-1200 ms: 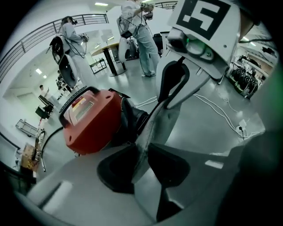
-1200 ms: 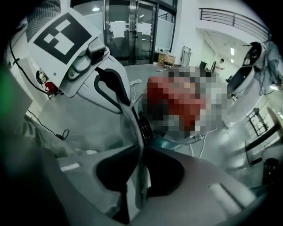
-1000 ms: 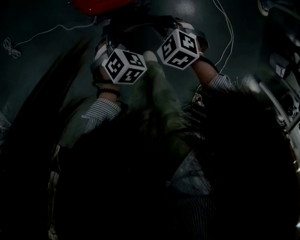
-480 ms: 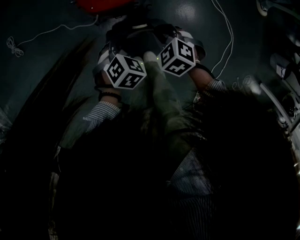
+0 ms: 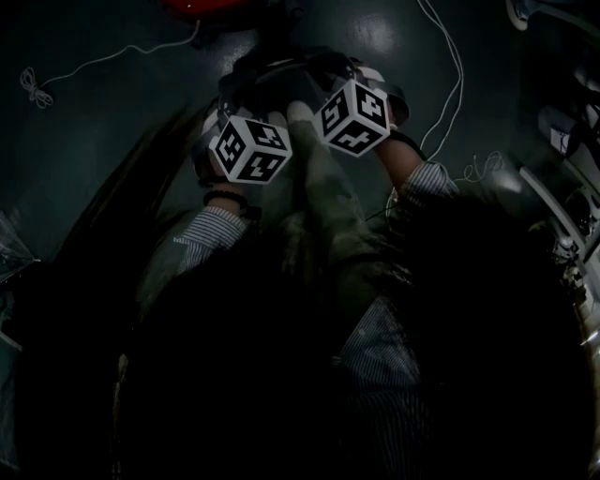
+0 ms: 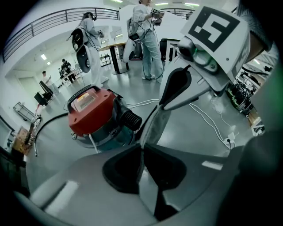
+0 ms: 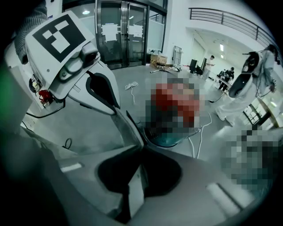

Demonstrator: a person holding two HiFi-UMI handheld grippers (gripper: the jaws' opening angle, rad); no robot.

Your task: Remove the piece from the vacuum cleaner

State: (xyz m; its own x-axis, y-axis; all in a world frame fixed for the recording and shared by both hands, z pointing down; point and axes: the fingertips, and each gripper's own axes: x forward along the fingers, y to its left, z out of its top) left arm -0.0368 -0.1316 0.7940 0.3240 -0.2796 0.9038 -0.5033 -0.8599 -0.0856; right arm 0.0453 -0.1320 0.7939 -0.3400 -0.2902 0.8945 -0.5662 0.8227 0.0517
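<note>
The vacuum cleaner (image 6: 95,110) stands on the floor, with a red lid, a teal body and a black ribbed port; only its red top (image 5: 202,7) shows in the dark head view. A thin grey flat piece (image 6: 154,126) runs between both grippers, in front of the port. In the left gripper view, my left gripper (image 6: 141,148) is shut on one edge of it. My right gripper (image 7: 142,148) is shut on the same grey piece (image 7: 130,128). Each gripper shows in the other's view, the right gripper (image 6: 162,105) above the piece and the left gripper (image 7: 117,108) likewise.
White cables (image 5: 450,66) trail over the grey floor, and a plug block (image 6: 229,142) lies to the right. Several people stand by tables (image 6: 110,44) at the back. Glass doors (image 7: 119,31) are behind. My own legs fill the lower head view.
Both marker cubes have come a little toward me, away from the red vacuum top, and stand closer together.
</note>
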